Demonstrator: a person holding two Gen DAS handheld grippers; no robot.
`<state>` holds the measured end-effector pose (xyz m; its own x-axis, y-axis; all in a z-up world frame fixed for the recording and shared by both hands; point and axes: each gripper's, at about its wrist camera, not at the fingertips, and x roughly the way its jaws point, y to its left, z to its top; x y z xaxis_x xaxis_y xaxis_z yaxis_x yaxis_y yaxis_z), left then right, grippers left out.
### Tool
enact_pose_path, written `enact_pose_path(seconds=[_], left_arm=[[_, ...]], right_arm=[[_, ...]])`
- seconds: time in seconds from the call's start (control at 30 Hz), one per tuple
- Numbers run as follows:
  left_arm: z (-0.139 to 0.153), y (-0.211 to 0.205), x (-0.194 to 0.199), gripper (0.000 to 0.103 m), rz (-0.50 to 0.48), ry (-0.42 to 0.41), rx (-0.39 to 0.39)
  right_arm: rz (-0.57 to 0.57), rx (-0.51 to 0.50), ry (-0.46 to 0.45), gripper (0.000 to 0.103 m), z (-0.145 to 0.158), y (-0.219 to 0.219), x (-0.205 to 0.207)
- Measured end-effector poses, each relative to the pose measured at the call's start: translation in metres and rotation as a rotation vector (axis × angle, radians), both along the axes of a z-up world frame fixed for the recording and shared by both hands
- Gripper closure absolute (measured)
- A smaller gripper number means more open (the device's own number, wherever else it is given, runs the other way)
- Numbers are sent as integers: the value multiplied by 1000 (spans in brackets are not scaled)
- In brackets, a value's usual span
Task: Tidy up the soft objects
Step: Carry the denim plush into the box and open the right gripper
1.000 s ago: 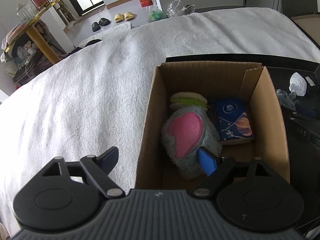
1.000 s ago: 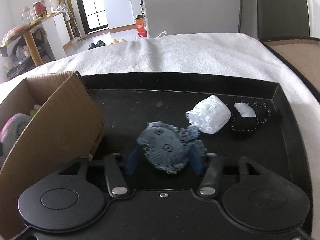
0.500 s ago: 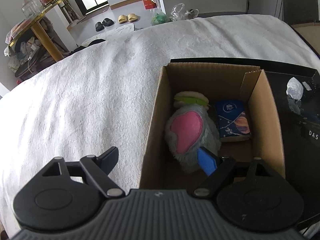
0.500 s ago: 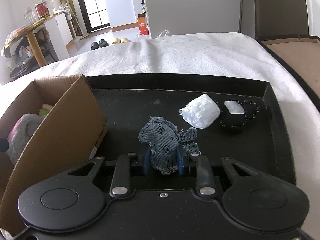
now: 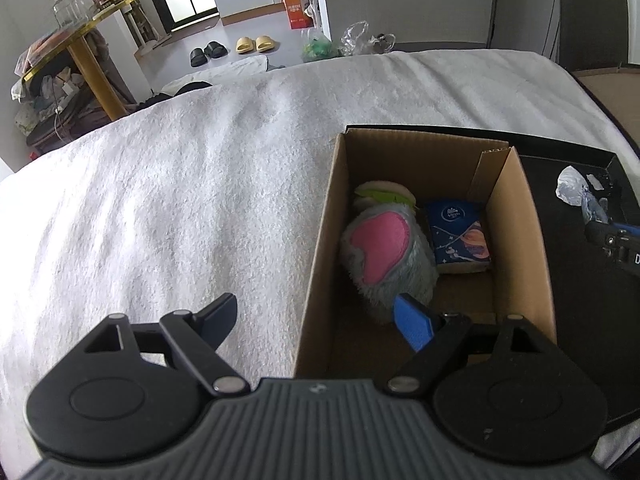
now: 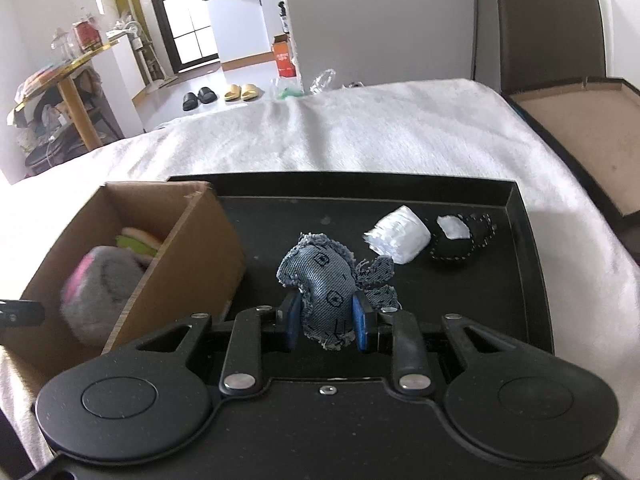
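Right gripper (image 6: pixel 325 322) has just closed on a denim toy (image 6: pixel 328 288) above the tray (image 6: pixel 524 280). Left gripper (image 5: pixel 320 316) hangs wide open, empty, over the box's (image 5: pixel 320 240) left wall.

A white terry-cloth cover (image 5: pixel 200 184) is spread over the worktop. Black slippers (image 6: pixel 197 98) and yellow slippers (image 6: pixel 241 92) are set side by side on the floor beyond. An orange carton (image 6: pixel 283 57) is stood against the white cabinet.

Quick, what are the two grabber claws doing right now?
Left gripper: open, holding nothing.
Right gripper: shut on the frayed blue denim stuffed toy.
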<state>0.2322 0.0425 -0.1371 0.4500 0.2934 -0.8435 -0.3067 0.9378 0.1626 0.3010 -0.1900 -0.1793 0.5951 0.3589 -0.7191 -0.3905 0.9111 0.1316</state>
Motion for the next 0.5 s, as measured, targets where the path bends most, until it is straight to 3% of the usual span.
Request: enact_pose_path(seconds=[0.5], left_arm=[[7,14,-20,19,-23,-46,-76]], right_arm=[[78,-28,-28,77,41,34,-38]])
